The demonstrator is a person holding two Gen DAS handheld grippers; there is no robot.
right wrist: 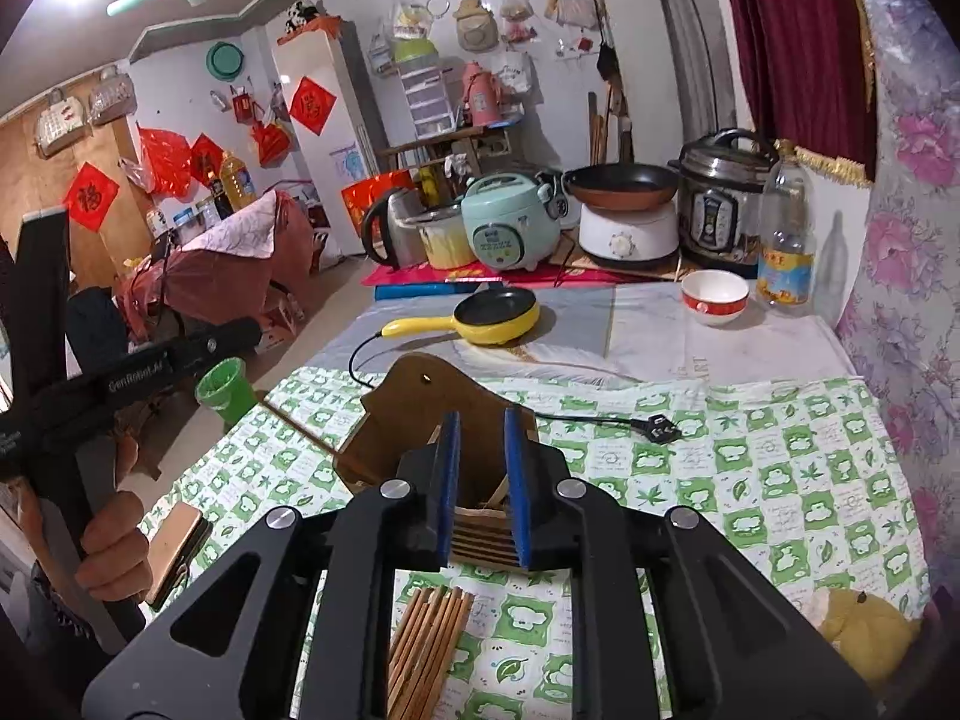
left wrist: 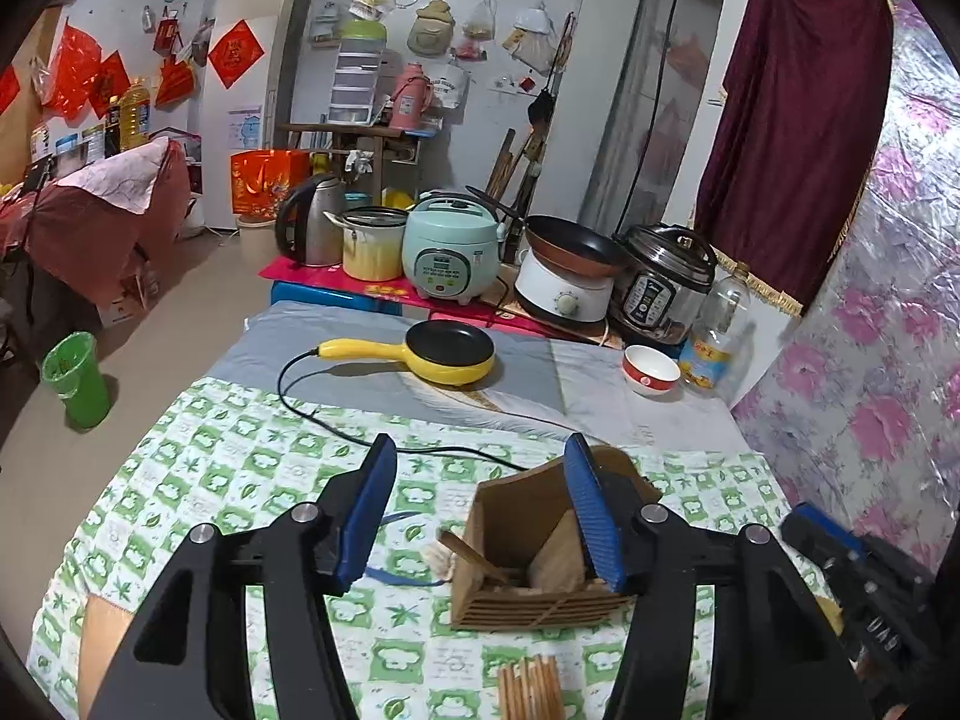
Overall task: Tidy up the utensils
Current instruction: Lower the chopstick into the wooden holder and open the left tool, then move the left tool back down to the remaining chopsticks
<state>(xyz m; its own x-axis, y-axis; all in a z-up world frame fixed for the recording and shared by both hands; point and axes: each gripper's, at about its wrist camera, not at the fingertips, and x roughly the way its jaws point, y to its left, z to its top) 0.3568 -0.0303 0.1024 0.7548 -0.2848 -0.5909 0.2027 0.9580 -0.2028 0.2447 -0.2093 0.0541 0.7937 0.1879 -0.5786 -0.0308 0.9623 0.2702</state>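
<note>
Fingers on my left gripper [left wrist: 480, 510] are spread wide and hold nothing; those on my right gripper [right wrist: 482, 486] stand narrow, also empty. Both hang over the wooden utensil holder [right wrist: 432, 420] on the bench [right wrist: 780, 468]. A bundle of chopsticks [right wrist: 429, 642] lies flat on the near side of the holder, long axis running near to far, directly beneath my right gripper, which looks the nearer.

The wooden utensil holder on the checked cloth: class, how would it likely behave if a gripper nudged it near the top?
The wooden utensil holder looks stiff, with slatted wood walls. It is probably light, holding only a few wooden pieces. Standing tall on the soft checked cloth, it may tip or slide rather than stay put.
</note>
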